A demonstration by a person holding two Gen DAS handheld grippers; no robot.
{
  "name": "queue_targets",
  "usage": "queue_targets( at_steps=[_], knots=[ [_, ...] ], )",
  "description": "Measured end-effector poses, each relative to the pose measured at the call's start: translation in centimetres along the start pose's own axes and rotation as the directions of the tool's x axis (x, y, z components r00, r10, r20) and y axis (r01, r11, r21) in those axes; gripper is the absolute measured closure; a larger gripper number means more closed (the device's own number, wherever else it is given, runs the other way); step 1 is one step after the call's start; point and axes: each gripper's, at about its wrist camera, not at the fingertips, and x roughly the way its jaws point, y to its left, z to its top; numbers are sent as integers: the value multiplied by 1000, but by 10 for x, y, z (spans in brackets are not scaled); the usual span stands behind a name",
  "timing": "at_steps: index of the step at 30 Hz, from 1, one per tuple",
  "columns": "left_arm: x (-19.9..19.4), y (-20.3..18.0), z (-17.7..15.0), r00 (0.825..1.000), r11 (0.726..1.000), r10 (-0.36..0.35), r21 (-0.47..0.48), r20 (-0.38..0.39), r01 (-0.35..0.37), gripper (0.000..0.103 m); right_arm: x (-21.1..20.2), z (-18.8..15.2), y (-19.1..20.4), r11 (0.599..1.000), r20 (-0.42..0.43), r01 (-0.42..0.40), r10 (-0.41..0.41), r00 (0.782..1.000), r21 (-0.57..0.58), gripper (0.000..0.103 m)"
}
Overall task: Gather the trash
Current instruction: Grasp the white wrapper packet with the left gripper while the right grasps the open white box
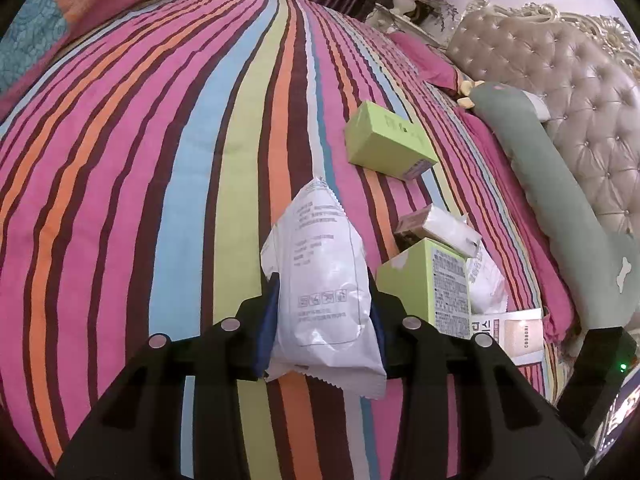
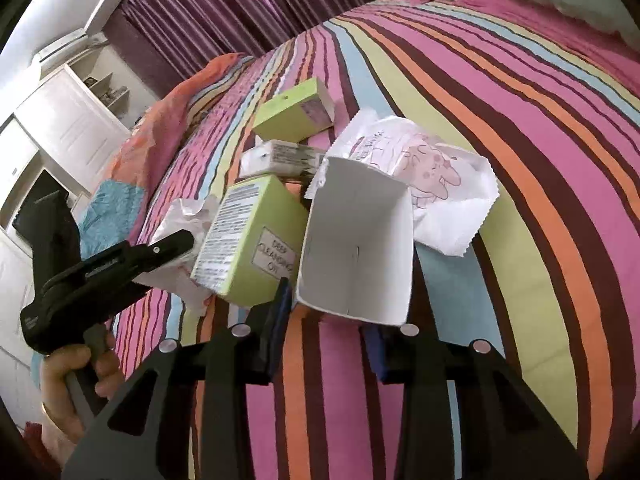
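Above the striped bedspread (image 1: 140,160), my left gripper (image 1: 323,284) is shut on a white printed plastic pouch (image 1: 320,240). In the right wrist view that gripper (image 2: 172,248) shows at the left, held by a hand (image 2: 76,368). My right gripper (image 2: 336,304) is shut on a white open carton (image 2: 356,236), which hides its right fingertip. Beside the carton lies a green box (image 2: 256,240) labelled as cleansing oil. Behind it are a small tissue packet (image 2: 280,158) and a second green box (image 2: 296,112). A white wrapper (image 2: 432,184) with a pink cartoon lies to the right.
A tufted headboard (image 1: 560,80) and a long green pillow (image 1: 560,220) border the bed on the right. A printed card (image 1: 516,332) lies near the bed edge. Purple curtains (image 2: 224,4), a white wardrobe (image 2: 60,128) and a folded orange and blue quilt (image 2: 132,168) are beyond.
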Motion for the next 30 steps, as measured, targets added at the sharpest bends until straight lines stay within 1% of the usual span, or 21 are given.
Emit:
queue_targets(
  at_steps=[5,7,11,15,20,24,30],
  knots=[
    [-19,1,-10,999,1000,-24,12,30,23,65,-17,-8,-1,999,35,34,-33,999,-21,71],
    [-29,2,-17,998,999,-38,15,42,37,65,-21,-12,-2,998,36,50,-49,998,-36,71],
    [-47,1,-32,998,999,-41,20,57,40,65,-33,-26,-4,994,36,87,-85,996,-63,71],
    [-71,1,-55,997,999,-45,33,67,42,65,-51,-44,-9,993,29,99,-98,995,-59,71],
    [-105,1,-88,996,998,-31,60,79,27,65,-73,-69,-13,993,24,109,-108,994,-48,71],
    [-127,7,-119,997,998,-32,58,70,28,65,-88,-92,-10,993,11,108,-107,994,-46,71],
    [-150,12,-162,998,998,-36,61,48,33,65,-111,-127,4,991,8,105,-105,994,-82,71]
  ],
)
